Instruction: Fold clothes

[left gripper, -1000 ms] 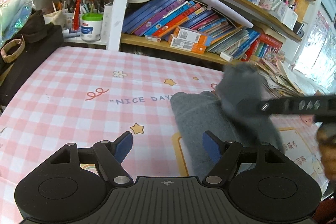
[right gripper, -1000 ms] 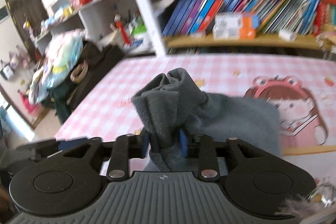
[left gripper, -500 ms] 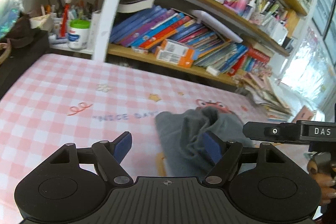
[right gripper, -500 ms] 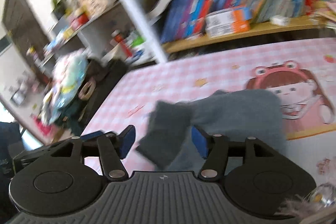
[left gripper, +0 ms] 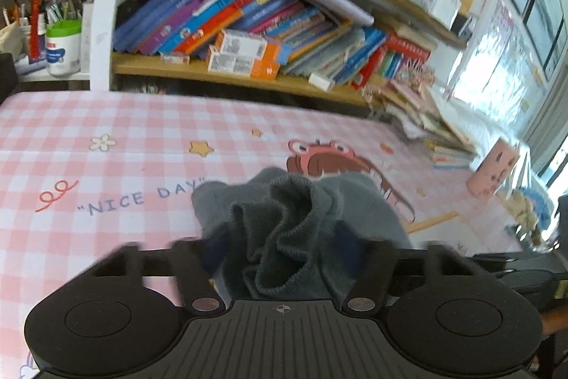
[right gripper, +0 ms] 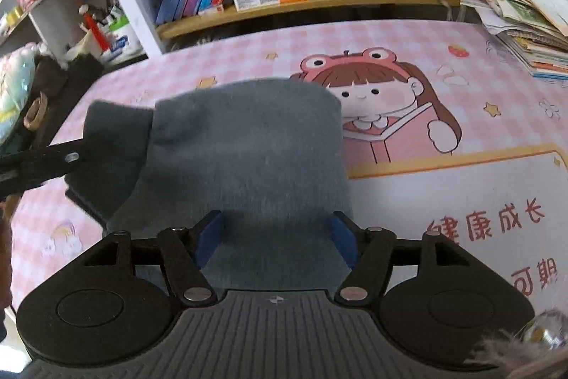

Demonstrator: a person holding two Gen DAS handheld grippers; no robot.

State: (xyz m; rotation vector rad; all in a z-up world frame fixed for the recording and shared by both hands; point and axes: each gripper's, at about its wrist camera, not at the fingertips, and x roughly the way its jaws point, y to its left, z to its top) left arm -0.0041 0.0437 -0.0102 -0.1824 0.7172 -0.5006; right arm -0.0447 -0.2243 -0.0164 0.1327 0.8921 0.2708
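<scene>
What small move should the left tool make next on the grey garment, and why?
Probably close the left tool on the bunched ribbed end of the grey garment between its fingers; the right tool is open, holding nothing, so this end would otherwise stay crumpled.

the pink checked mat (left gripper: 106, 123) carries the printed words "nice day" (left gripper: 142, 198) in quotation marks. on its white panel (right gripper: 461, 187) red chinese characters read 健康成长 (right gripper: 486, 224), with 可期 (right gripper: 534, 276) below them.
</scene>
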